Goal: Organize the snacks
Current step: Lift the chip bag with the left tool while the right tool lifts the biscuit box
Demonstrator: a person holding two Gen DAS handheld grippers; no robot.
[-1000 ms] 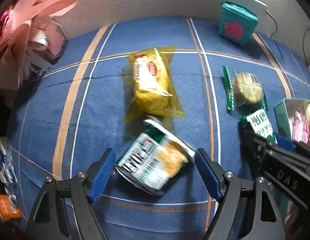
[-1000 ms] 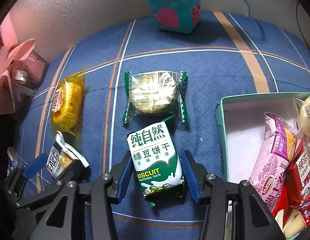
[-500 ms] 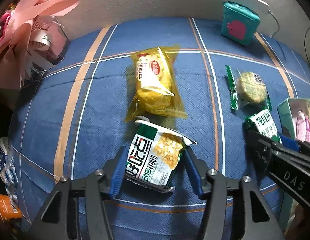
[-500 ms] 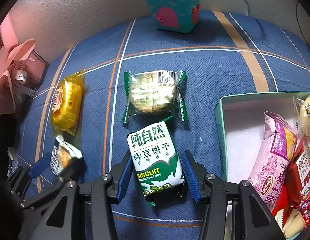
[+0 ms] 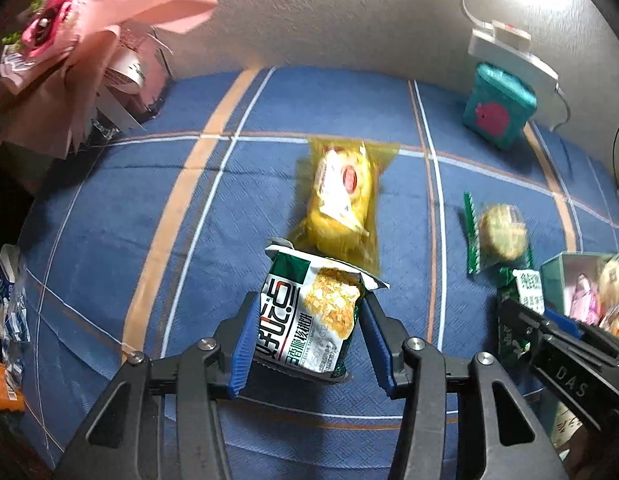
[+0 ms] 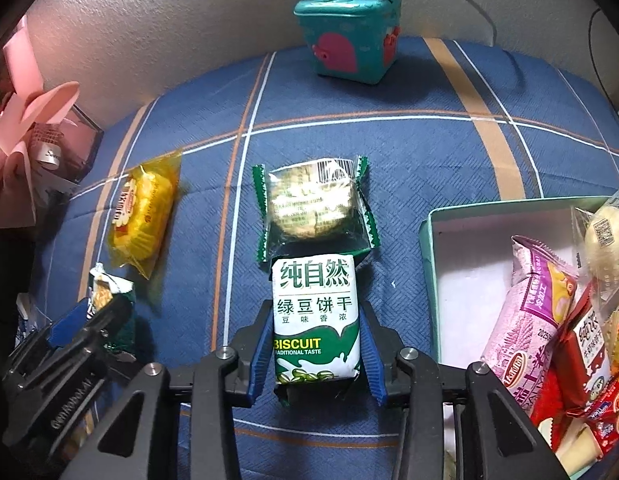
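Note:
My left gripper (image 5: 309, 344) is shut on a green and white walnut-crisp packet (image 5: 309, 316) and holds it slightly off the blue cloth. My right gripper (image 6: 315, 356) is shut on a green mung-bean biscuit packet (image 6: 315, 316); it also shows in the left wrist view (image 5: 521, 308). A yellow cake packet (image 5: 341, 204) (image 6: 143, 212) lies beyond the left gripper. A clear round-biscuit packet with green ends (image 6: 313, 204) (image 5: 501, 232) lies just beyond the right gripper. A teal snack box (image 6: 433, 240) holding several snacks stands to the right.
A teal tin with a pink pig (image 6: 349, 40) (image 5: 497, 108) stands at the back by the wall, under a white power strip (image 5: 509, 48). A pink bouquet (image 5: 69, 40) sits at the left. Blue wrappers (image 5: 9, 304) lie at the left edge.
The left gripper closed on the walnut-crisp packet and lifted it, and the view rose. The right gripper tightened on the mung-bean biscuit packet.

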